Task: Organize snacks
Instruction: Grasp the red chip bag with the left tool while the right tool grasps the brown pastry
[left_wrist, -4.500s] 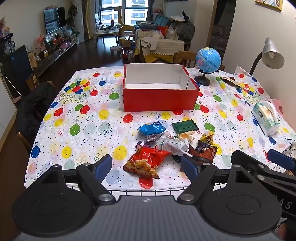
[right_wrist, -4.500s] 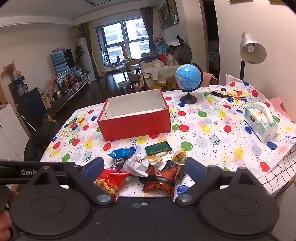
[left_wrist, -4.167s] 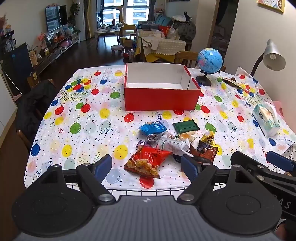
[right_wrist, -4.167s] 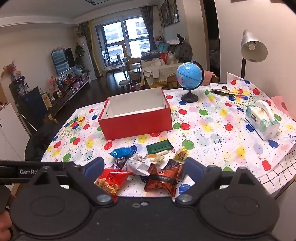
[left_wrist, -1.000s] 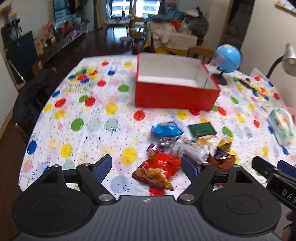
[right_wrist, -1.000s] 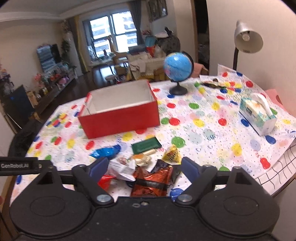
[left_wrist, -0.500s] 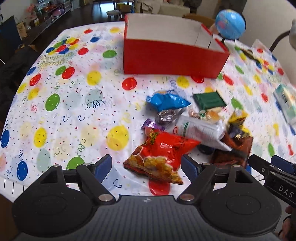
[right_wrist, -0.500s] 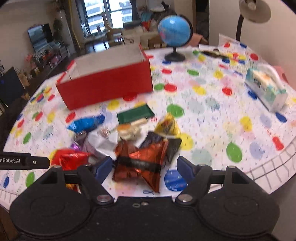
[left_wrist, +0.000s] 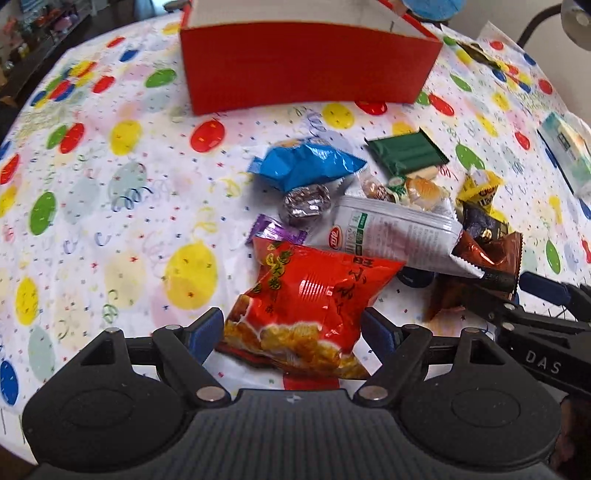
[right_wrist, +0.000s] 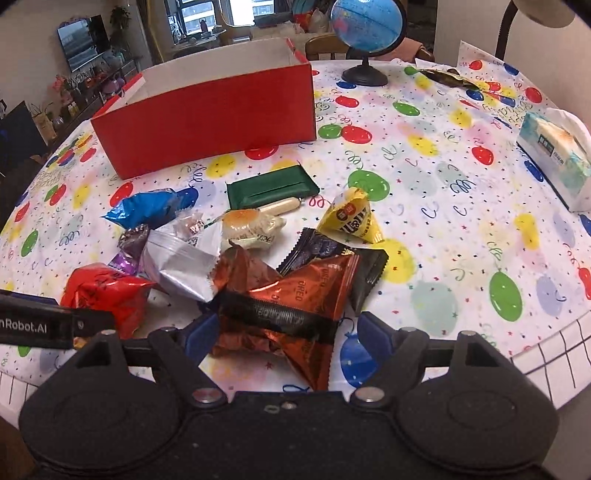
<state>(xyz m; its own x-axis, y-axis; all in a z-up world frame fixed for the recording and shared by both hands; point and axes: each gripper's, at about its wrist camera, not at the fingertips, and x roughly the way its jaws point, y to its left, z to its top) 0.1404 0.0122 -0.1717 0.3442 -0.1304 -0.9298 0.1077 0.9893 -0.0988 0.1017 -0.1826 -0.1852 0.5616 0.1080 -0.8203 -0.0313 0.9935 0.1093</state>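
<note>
Left gripper (left_wrist: 293, 330) and right gripper (right_wrist: 286, 332) — both low, jaws spread wide.

Box (left_wrist: 306, 66): stood toward the table's (left_wrist: 110, 221) far edge, behind the snack pile. Globe (right_wrist: 365, 22): at the box's right far corner. Tissue pack (right_wrist: 554, 155): by the table's right edge. Chip bag (left_wrist: 314, 302): nearest the near edge, between the left gripper's (left_wrist: 293, 332) fingers. Oreo pack (right_wrist: 288, 306): right of the chip bag, between the right gripper's (right_wrist: 284, 334) fingers. Pouch (left_wrist: 391, 236): lay behind both, its end over the Oreo pack. Wafer pack (right_wrist: 271, 190): at the pile's far side, nearest the box. Foil bag (left_wrist: 303, 166): left of the wafer pack.
</note>
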